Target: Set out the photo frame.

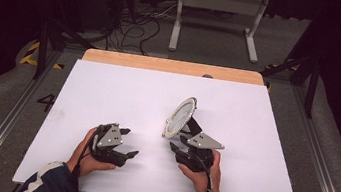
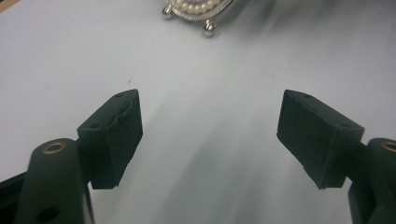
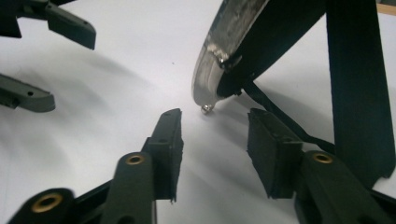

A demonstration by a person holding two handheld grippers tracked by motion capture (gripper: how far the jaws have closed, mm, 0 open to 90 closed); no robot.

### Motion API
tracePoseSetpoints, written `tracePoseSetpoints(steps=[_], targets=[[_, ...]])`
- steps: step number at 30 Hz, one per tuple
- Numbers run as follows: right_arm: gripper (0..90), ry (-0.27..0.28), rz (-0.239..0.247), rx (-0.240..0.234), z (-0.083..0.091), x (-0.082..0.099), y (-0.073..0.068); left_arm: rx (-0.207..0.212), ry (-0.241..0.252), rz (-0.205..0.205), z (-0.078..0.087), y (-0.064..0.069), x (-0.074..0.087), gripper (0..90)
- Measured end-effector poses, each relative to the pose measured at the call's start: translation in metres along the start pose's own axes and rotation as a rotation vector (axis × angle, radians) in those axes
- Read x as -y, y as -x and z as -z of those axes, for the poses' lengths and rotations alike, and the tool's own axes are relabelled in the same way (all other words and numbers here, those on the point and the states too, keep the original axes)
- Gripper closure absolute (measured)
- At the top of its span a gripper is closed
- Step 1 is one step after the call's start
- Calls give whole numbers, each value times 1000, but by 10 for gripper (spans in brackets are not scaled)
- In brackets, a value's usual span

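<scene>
High view: an oval mirror (image 1: 180, 117) with a beaded silver frame stands tilted on its black fold-out stand (image 1: 196, 126), a little right of the middle of a white desk (image 1: 124, 89). It seems to stand on its own, so the setting-up looks done; what is left, by my guess, is only for both hands to draw away. The left tool (image 1: 127, 143) lies in a hand near the front edge, well apart from the mirror, jaws spread with nothing between them. The right tool (image 1: 175, 144) sits just behind and below the mirror's frame, its jaws parted and not pinching anything. The desk carries only the mirror. A strip of bare wood (image 1: 172, 66) runs along its far edge. Beyond it lie grey carpet, a tangle of black cables (image 1: 132, 27), a white metal frame (image 1: 218, 19) and dark curtains.

Left gripper view: the left tool (image 2: 210, 119) has its two black pads wide apart over blank white desk. At the top edge I see the mirror's pearl-studded rim (image 2: 198, 8) and its small ball feet resting on the surface.

Right gripper view: the right tool (image 3: 215, 130) has its pads parted, holding nothing. Just ahead, the mirror's silver edge (image 3: 219, 51) leans on its black stand (image 3: 355, 84), one ball foot touching the desk. The other tool (image 3: 42, 60) appears at upper left.
</scene>
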State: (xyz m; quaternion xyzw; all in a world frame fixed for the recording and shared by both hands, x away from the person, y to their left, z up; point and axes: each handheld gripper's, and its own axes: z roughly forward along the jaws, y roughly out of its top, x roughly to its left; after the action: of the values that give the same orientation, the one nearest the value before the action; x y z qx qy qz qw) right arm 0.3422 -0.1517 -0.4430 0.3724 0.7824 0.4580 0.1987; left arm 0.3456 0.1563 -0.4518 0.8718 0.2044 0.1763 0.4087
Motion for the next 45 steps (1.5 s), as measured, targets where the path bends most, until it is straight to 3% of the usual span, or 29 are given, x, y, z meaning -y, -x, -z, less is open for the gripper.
tracePoseSetpoints(steps=[3, 5, 14, 20, 26, 45], targets=[[473, -11, -29, 4, -4, -3, 1, -10, -13, 16, 4, -1, 6, 208], [455, -7, -77, -1, -7, -7, 2, -25, -32, 22, 8, 0, 12, 203], [414, 21, -95, 15, -21, -20, -3, -47, -53, 27, 19, 6, 22, 189], [450, 37, -169, 26, -33, -18, -1, -55, -57, 36, 22, 6, 26, 188], [517, 60, -193, 67, -38, -16, 1, -49, -70, 24, 20, 7, 26, 184], [587, 5, -159, 3, -22, -12, 7, -25, -69, 8, 14, 6, 22, 177]])
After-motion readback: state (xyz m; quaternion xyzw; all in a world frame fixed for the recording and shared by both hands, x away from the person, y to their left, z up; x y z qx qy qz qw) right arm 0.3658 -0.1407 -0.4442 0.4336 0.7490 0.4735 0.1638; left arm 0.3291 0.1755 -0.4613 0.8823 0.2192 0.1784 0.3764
